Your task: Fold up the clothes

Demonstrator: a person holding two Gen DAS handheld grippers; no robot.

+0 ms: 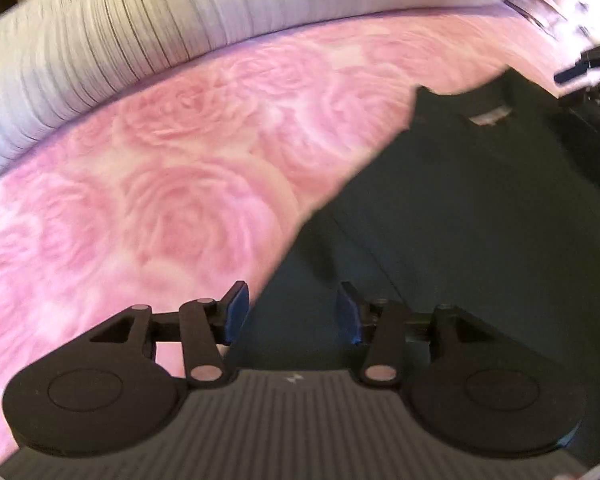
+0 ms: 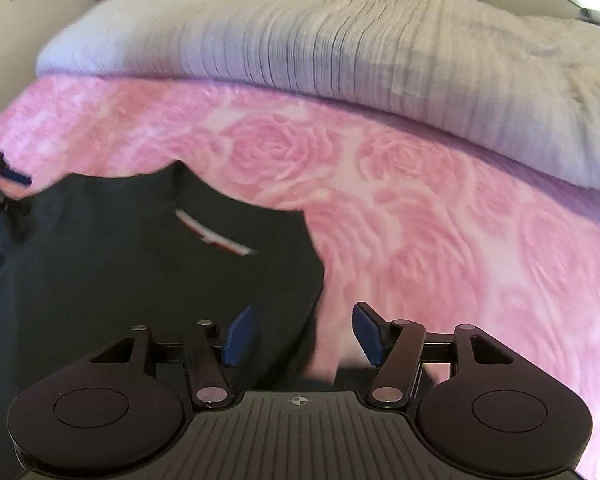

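Bed [image 2: 440, 208] with pink rose-print cover and a grey ribbed pillow [image 2: 340, 40] along the far side; a dark T-shirt [image 2: 140, 272] lies flat on the cover, collar and neck label [image 2: 216, 236] toward the pillow, body already narrowed to a strip. Left claw [image 1: 292, 312] hangs over the shirt's left edge, right claw [image 2: 304, 332] over its right edge, both part-way apart and holding nothing. Next fold likely goes best if each claw pinches an edge at matching height, lifts evenly and keeps the cloth taut so the crease stays straight.
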